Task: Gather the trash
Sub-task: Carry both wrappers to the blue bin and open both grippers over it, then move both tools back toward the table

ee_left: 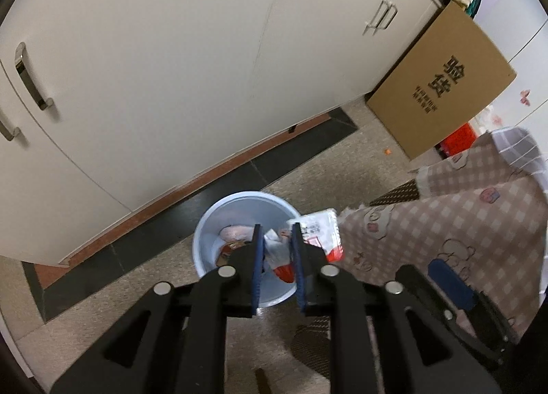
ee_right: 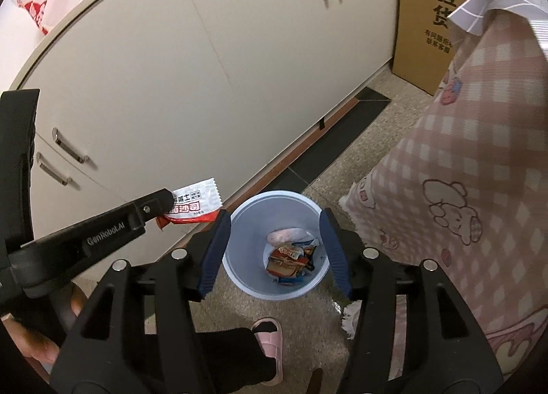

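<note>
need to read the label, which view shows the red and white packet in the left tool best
The right wrist view: the red and white sauce packet shows side-on, its printed face unobstructed, pinched at one end by the left tool. In the left wrist view the packet is crumpled between the tool's blue pads, half hidden, above the white trash bin.
</note>
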`<state>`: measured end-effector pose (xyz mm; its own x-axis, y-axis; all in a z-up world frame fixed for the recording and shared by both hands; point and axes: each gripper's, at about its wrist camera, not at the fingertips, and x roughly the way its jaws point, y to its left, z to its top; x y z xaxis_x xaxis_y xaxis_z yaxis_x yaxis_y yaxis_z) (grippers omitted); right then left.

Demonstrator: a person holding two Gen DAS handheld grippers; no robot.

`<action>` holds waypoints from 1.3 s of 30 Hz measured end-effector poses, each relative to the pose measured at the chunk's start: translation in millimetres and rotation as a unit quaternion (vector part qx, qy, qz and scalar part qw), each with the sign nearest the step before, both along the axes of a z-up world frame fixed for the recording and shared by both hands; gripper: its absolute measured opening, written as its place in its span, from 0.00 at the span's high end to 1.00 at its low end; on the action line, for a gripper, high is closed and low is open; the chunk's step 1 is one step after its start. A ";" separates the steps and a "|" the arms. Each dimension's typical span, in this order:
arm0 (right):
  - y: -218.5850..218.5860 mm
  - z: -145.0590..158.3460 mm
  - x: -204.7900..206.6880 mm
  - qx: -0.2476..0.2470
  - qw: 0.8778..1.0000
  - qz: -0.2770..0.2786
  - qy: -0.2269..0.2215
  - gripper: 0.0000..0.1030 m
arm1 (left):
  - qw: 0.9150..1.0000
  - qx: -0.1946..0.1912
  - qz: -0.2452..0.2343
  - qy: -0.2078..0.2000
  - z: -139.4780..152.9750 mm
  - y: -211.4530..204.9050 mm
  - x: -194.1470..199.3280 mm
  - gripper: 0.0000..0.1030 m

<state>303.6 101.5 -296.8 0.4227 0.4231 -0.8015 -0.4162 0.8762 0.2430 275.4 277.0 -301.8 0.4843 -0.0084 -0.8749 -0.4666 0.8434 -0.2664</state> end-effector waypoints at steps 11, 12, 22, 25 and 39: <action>-2.8 16.2 -5.6 0.019 1.000 0.000 -0.001 0.48 | 0.999 0.020 0.028 -0.006 16.2 4.4 -19.7 0.43; -3.1 21.4 -7.4 0.024 1.000 0.001 -0.003 0.48 | 0.999 0.024 0.032 -0.009 20.8 4.6 -23.4 0.43; -16.0 102.4 -38.0 0.100 0.993 0.026 -0.052 0.47 | 0.984 0.097 0.076 -0.127 116.0 -9.6 -78.6 0.38; -33.1 134.2 -48.1 0.115 0.990 0.017 -0.084 0.45 | 0.978 0.110 0.072 -0.162 147.5 -23.4 -87.5 0.37; -254.5 190.9 -52.7 0.119 0.965 -0.153 -0.176 0.39 | 0.970 0.097 -0.096 -0.199 208.7 -205.2 -33.9 0.34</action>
<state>250.9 -152.9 -105.9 0.7856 0.3906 -0.4799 -0.2413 0.9076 0.3436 241.6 71.8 -93.1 0.7900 0.0140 -0.6129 -0.1878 0.9572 -0.2201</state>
